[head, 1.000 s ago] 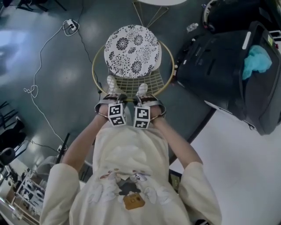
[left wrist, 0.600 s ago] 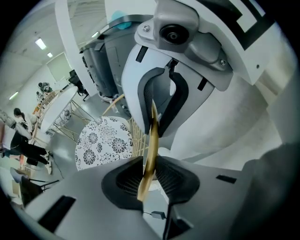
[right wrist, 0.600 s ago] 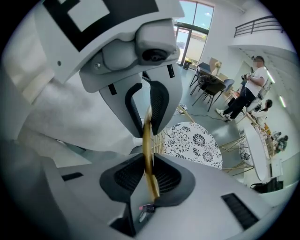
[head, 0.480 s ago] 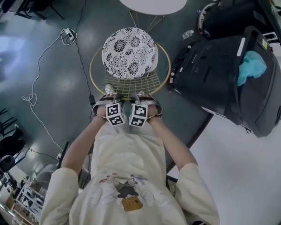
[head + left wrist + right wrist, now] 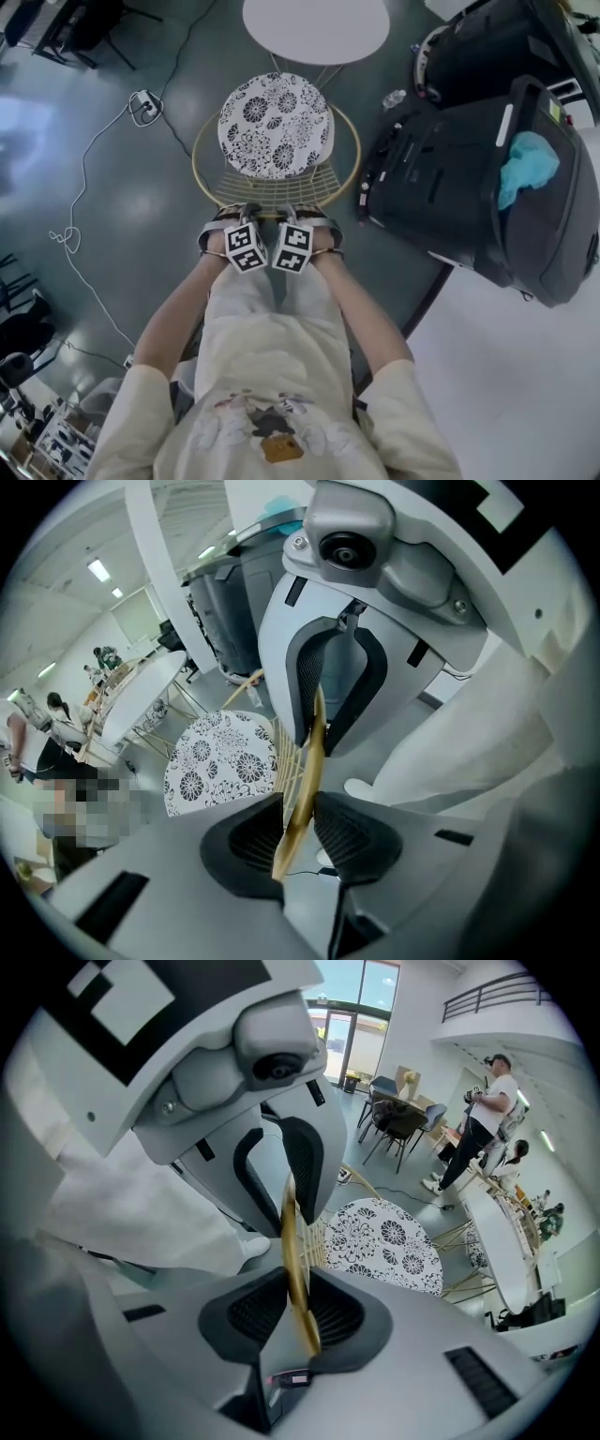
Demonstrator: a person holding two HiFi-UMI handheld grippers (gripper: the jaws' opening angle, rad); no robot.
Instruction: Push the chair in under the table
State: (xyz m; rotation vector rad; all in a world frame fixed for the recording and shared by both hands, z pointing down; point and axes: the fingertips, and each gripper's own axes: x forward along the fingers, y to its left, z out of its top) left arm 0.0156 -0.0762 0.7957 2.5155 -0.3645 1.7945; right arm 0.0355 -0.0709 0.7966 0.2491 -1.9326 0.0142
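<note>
A gold wire chair with a floral round cushion (image 5: 275, 127) stands just short of the round white table (image 5: 315, 28). My left gripper (image 5: 236, 214) and right gripper (image 5: 305, 216) sit side by side on the back rim (image 5: 277, 208), both pointing steeply down. In the left gripper view the gold rim (image 5: 305, 761) runs between my left gripper's (image 5: 300, 832) ribbed pads, which touch it. The right gripper view shows the same rim (image 5: 292, 1241) pinched in my right gripper (image 5: 298, 1312). Both pairs of jaws are opening.
Large black bins (image 5: 469, 178) stand close to the chair's right, one holding a teal cloth (image 5: 525, 164). A white cable (image 5: 84, 169) and power strip (image 5: 147, 98) lie on the grey floor at left. A white tabletop (image 5: 525, 375) fills the lower right. People (image 5: 473, 1119) stand far off.
The chair has slid forward toward the round table, with both grippers still on its back rim. The person has stepped after it, and more of the tabletop now shows.
</note>
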